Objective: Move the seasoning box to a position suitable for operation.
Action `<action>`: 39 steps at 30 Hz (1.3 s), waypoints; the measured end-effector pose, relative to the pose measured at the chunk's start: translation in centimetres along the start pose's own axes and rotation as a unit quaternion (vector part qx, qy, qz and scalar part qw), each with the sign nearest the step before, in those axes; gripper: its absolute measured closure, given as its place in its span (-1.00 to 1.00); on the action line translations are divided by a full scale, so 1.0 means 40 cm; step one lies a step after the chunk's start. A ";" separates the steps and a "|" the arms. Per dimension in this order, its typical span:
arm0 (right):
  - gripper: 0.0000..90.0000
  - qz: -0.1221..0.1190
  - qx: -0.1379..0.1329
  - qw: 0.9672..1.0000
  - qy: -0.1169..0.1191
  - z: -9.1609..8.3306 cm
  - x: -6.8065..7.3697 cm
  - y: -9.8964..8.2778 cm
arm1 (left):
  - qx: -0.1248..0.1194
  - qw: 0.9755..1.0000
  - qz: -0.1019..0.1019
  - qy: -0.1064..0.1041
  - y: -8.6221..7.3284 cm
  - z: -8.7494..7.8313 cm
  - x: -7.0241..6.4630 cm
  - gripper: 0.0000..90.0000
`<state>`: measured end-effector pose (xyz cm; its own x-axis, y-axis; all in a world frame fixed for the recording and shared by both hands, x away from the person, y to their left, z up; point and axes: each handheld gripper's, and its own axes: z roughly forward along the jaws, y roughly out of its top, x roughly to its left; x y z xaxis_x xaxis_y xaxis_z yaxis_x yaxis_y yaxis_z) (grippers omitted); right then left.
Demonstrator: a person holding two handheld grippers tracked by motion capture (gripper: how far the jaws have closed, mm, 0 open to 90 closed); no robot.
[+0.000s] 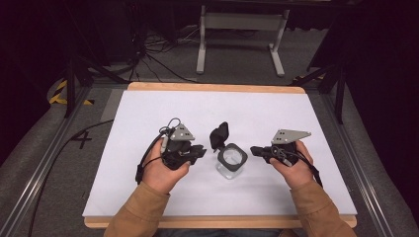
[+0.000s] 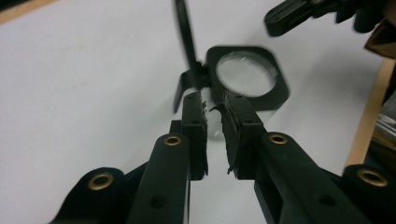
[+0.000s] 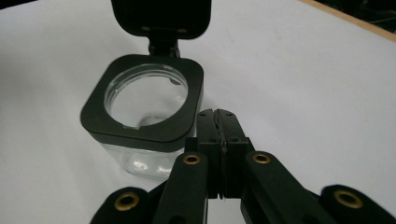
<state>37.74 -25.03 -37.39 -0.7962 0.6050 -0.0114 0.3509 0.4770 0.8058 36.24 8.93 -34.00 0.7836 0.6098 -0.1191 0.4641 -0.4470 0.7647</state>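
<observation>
Two grippers flanking jar (image 1: 231,162) on counter (image 1: 148,197): left gripper (image 1: 200,152) nearer, jaws slightly apart, empty; right gripper (image 1: 255,150) jaws together, empty; lid (image 1: 219,135) hinged up.

The clear jar (image 1: 231,165) has a black collar and a black flip lid (image 1: 219,134) at 11 o'clock. Both grippers, left (image 1: 200,153) and right (image 1: 257,150), are black with grey plates, on a white table mat (image 1: 148,118). The sleeves (image 1: 138,212) are tan.
</observation>
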 end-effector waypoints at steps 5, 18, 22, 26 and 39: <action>1.00 0.003 0.017 1.000 -0.006 0.033 -0.009 -0.015 | 0.018 1.000 -0.005 0.007 -0.015 -0.003 0.030 0.74; 1.00 0.001 0.037 0.999 0.013 0.060 0.002 -0.023 | 0.021 1.000 -0.022 0.008 -0.027 -0.011 0.058 0.74; 1.00 0.005 0.044 0.999 0.023 0.060 0.007 -0.025 | 0.020 1.000 -0.022 0.007 -0.027 -0.009 0.057 0.74; 1.00 -0.004 0.057 0.998 0.032 0.067 0.023 -0.023 | 0.018 1.000 -0.022 0.007 -0.026 -0.009 0.056 0.74; 1.00 -0.019 0.094 0.994 0.055 0.076 0.069 -0.017 | 0.019 0.999 -0.032 0.009 -0.030 -0.012 0.068 0.74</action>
<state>36.79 -21.76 -39.77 -0.8563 0.5154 0.0340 0.3974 0.6153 0.6808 37.63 11.45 -34.93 0.7444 0.6491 -0.1563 0.5290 -0.4306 0.7313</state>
